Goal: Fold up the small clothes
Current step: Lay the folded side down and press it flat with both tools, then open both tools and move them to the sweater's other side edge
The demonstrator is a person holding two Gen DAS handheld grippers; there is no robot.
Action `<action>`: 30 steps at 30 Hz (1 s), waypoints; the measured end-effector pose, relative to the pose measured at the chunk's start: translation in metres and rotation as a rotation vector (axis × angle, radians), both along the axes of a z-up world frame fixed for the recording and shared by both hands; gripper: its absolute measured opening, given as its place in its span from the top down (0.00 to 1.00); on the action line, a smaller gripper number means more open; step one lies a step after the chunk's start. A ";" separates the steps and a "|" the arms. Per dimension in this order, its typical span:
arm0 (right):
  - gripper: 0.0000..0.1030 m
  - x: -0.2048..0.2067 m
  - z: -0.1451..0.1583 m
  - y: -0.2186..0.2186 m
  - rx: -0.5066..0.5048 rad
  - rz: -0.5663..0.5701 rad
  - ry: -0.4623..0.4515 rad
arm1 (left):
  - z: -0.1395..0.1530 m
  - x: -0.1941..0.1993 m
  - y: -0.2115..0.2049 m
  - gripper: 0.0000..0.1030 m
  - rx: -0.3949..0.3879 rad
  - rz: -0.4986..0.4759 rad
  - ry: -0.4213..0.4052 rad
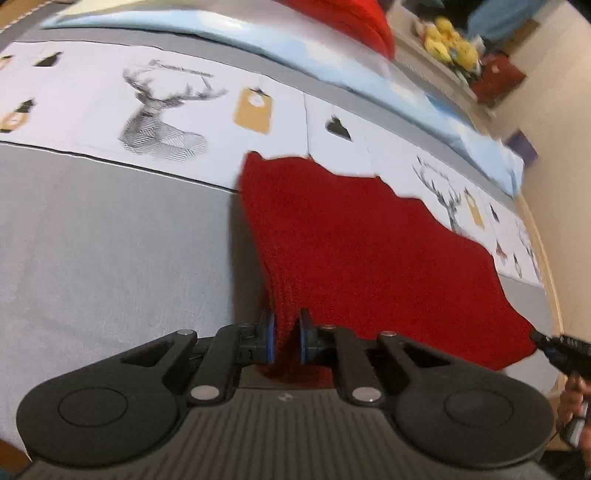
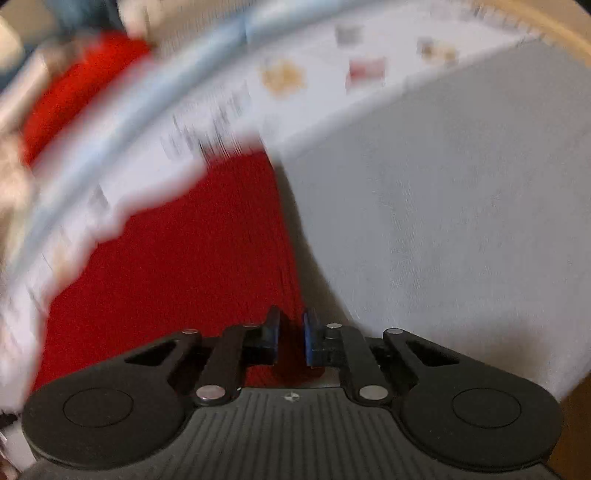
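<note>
A red knit cloth (image 1: 369, 251) lies spread over the grey bed cover (image 1: 110, 240), its far edge on a white sheet with deer prints (image 1: 162, 110). My left gripper (image 1: 287, 341) is shut on the cloth's near left corner. My right gripper (image 2: 290, 343) is shut on the red cloth (image 2: 177, 266) at its near right corner; that view is blurred by motion. The right gripper's tip also shows in the left wrist view (image 1: 554, 345) at the cloth's right corner.
A light blue blanket (image 1: 258, 33) and a red pillow (image 1: 354, 18) lie along the far side of the bed. Yellow soft toys (image 1: 448, 38) sit on a shelf beyond. The beige floor (image 1: 554, 110) runs along the right.
</note>
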State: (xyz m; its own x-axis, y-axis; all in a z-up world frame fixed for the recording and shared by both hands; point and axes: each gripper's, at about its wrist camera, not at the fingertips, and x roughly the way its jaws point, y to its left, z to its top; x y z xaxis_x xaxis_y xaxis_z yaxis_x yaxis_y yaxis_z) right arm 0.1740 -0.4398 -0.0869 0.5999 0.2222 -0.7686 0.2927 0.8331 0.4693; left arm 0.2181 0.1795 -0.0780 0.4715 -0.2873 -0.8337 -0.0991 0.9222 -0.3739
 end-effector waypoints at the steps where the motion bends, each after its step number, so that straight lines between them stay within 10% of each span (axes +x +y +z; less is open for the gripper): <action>1: 0.89 -0.002 0.005 0.001 -0.016 0.001 -0.015 | -0.005 0.000 0.002 0.88 0.004 0.016 0.035; 7: 0.86 0.009 -0.038 0.012 -0.078 0.046 0.253 | -0.031 0.006 -0.014 0.84 0.118 -0.042 0.172; 14: 0.80 0.004 0.003 0.024 -0.265 0.075 0.068 | -0.009 0.003 -0.033 0.84 0.103 -0.114 0.041; 20: 0.77 0.016 -0.048 0.031 -0.222 0.199 0.294 | -0.057 0.008 -0.054 0.85 0.228 -0.206 0.227; 25: 0.76 0.013 -0.032 0.030 -0.208 0.185 0.202 | -0.034 0.006 -0.052 0.83 0.183 -0.204 0.124; 30: 0.70 0.015 -0.051 0.032 -0.265 0.224 0.313 | -0.059 0.010 -0.055 0.84 0.273 -0.232 0.224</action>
